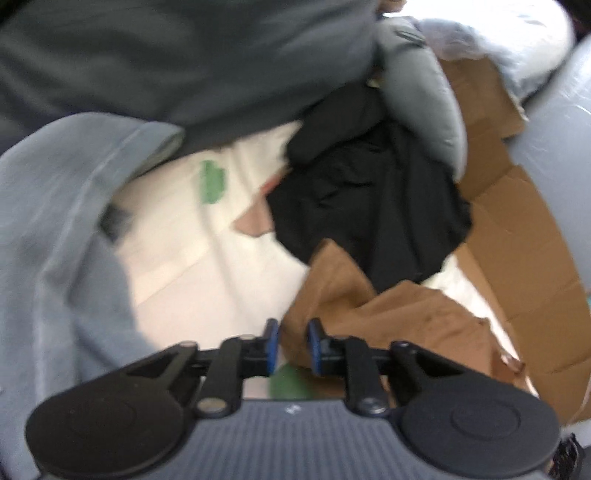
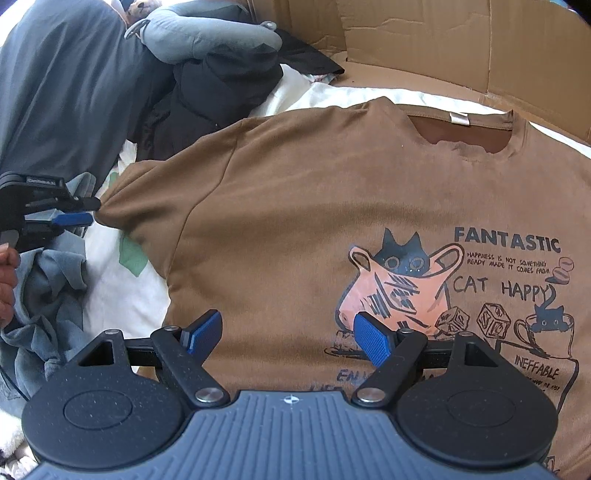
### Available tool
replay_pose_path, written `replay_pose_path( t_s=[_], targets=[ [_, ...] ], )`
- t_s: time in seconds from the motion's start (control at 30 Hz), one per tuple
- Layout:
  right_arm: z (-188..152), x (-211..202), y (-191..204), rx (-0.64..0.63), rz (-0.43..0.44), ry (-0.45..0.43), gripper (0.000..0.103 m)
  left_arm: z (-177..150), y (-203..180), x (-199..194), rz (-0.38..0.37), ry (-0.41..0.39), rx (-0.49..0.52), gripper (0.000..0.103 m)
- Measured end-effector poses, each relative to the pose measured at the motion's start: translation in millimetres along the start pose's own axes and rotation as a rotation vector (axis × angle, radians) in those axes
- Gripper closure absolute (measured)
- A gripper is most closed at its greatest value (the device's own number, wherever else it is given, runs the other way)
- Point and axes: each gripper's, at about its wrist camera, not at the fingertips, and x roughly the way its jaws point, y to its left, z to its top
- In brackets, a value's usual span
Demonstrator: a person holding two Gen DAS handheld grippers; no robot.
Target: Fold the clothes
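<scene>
A brown T-shirt (image 2: 295, 221) with a cat print and the word FANTASTIC lies face up on white bedding (image 2: 122, 306), collar toward the far side. My right gripper (image 2: 291, 336) hovers open over its lower chest, blue pads wide apart with nothing between them. My left gripper (image 2: 94, 211) is at the tip of the shirt's left sleeve. In the left wrist view this gripper (image 1: 293, 347) has its pads a narrow gap apart. The bunched brown sleeve (image 1: 369, 314) shows in and beyond that gap, and the pads do not press on it.
A black garment (image 2: 221, 92) and a grey pillow (image 2: 207, 29) are heaped at the far left. A crumpled blue-grey garment (image 2: 48, 295) lies at the left, by a person's hand (image 2: 7, 280). Cardboard (image 2: 461, 48) walls the far and right sides. A dark grey trouser leg (image 2: 66, 81) is at the left.
</scene>
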Motion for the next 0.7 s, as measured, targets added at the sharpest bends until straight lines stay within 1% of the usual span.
replay_pose_path(
  t_s=[0.03, 0.07, 0.1, 0.13, 0.27, 0.33, 0.43, 0.6, 0.67, 0.7],
  targets=[
    [-0.8, 0.7, -1.0, 0.001, -0.001, 0.003, 0.02, 0.1, 2.2, -2.3, 0.009, -0.007, -0.001, 0.071],
    [-1.7, 1.3, -1.9, 0.004, -0.002, 0.005, 0.02, 1.9, 2.5, -3.9, 0.012, -0.015, 0.004, 0.067],
    [-2.6, 1.8, -2.8, 0.008, -0.003, 0.007, 0.02, 4.1, 2.6, -5.3, 0.015, -0.023, 0.009, 0.06],
    [-3.5, 2.2, -3.7, 0.012, -0.004, 0.009, 0.02, 7.9, 1.9, -5.7, 0.013, -0.031, 0.015, 0.055],
    [-6.7, 2.3, -5.5, 0.023, -0.002, 0.01, 0.02, 25.7, -6.6, 2.4, 0.002, -0.038, 0.039, 0.053],
    [-7.9, 2.1, -6.2, 0.027, -0.001, 0.011, 0.02, 35.6, -11.7, 10.4, -0.013, -0.032, 0.048, 0.046],
    [-8.8, 1.9, -8.0, 0.033, -0.001, 0.011, 0.02, 49.4, -20.4, 33.5, -0.034, 0.013, 0.07, 0.046],
    [-11.1, 2.5, -11.2, 0.04, -0.004, 0.015, 0.02, 60.5, -34.5, 74.9, -0.048, 0.092, 0.113, 0.046],
    [-11.7, 2.7, -12.4, 0.044, -0.005, 0.016, 0.02, 60.9, -38.0, 87.6, -0.051, 0.111, 0.129, 0.048],
    [-12.1, 2.8, -13.0, 0.046, -0.006, 0.017, 0.02, 60.2, -39.9, 93.1, -0.051, 0.126, 0.142, 0.052]
  ],
)
